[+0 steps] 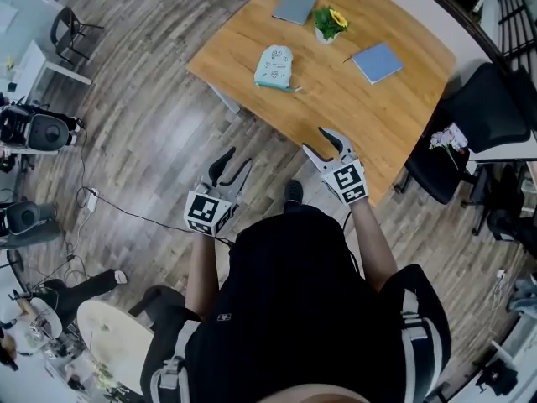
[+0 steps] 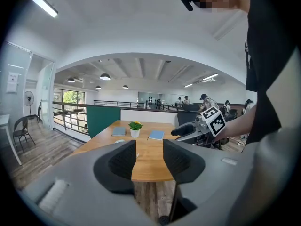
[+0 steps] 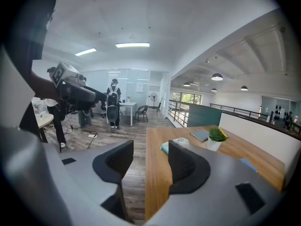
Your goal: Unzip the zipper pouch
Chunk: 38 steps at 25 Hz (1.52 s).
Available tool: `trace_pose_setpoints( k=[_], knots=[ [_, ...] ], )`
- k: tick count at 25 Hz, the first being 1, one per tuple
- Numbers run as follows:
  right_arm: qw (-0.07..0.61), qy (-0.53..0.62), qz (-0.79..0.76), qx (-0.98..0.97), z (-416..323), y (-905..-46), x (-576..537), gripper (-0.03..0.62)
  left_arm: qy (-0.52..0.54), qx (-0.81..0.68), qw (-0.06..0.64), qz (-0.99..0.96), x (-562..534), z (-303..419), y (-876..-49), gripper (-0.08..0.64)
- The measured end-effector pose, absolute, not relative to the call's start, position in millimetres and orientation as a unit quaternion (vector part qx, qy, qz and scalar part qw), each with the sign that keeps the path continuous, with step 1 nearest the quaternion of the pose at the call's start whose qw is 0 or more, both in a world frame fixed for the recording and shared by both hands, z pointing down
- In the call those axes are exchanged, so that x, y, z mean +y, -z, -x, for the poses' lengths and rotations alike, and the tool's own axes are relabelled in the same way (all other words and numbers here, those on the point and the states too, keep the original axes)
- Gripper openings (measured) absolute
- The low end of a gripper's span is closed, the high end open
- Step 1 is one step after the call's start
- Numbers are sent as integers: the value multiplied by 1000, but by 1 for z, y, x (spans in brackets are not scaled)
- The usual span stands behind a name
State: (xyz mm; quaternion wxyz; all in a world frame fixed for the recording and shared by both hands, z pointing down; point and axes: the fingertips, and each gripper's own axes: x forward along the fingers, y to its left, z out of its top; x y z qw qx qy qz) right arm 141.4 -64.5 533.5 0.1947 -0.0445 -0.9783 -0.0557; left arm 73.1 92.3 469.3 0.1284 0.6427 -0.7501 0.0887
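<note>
1. Zipper pouch of pale mint and white soft fabric (image 1: 274,65): it lies flat near the left corner of the light wooden table (image 1: 394,124), just inside the edge facing the person. Nothing is touching it.
2. The left gripper (image 2: 149,149) has its jaws spread with only air between them. It hangs off the table, over the wood-plank floor (image 1: 151,124), well apart from the pouch.
3. The right gripper (image 3: 150,159) is likewise spread and empty. It hovers over the table's near edge, also short of the pouch.
4. Risk: the pouch looks light and sits close to the edge. If one gripper tugs the zipper before the other pins the fabric, the whole pouch will probably slide, perhaps off the table.
5. Risk: the zipper pull cannot be made out from here. A closing jaw may catch loose cloth instead of the tab, so the teeth would stay shut.
6. Risk: a small white pot with a yellow flower (image 1: 330,23) stands near the pouch towards the far edge. An overshooting reach could tip it.
</note>
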Motion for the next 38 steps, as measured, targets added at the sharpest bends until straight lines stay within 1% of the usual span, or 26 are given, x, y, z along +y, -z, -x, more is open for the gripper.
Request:
trace_pose_setpoints(
  k=[9,14,21,29,34,38],
  knots=[
    [185,53,53,-980,-121,-537,-122,232,-90,-749,120,-645,31,-61,-467,179],
    [185,44,39,-981,-121,-538,-138,225,-97,-739,121,-655,11,-56,-470,179],
    [191,48,18,-980,-115,-541,-158,221,-96,-723,113,-674,-19,-30,-469,178],
    [199,36,-46,-978,-79,-550,-187,218,-109,-680,108,-717,-56,30,-481,178],
    [200,24,-84,-976,-36,-549,-197,216,-122,-653,108,-740,-76,86,-482,178],
    [203,18,-110,-973,-4,-542,-197,215,-113,-636,103,-757,-88,129,-475,176]
  ],
)
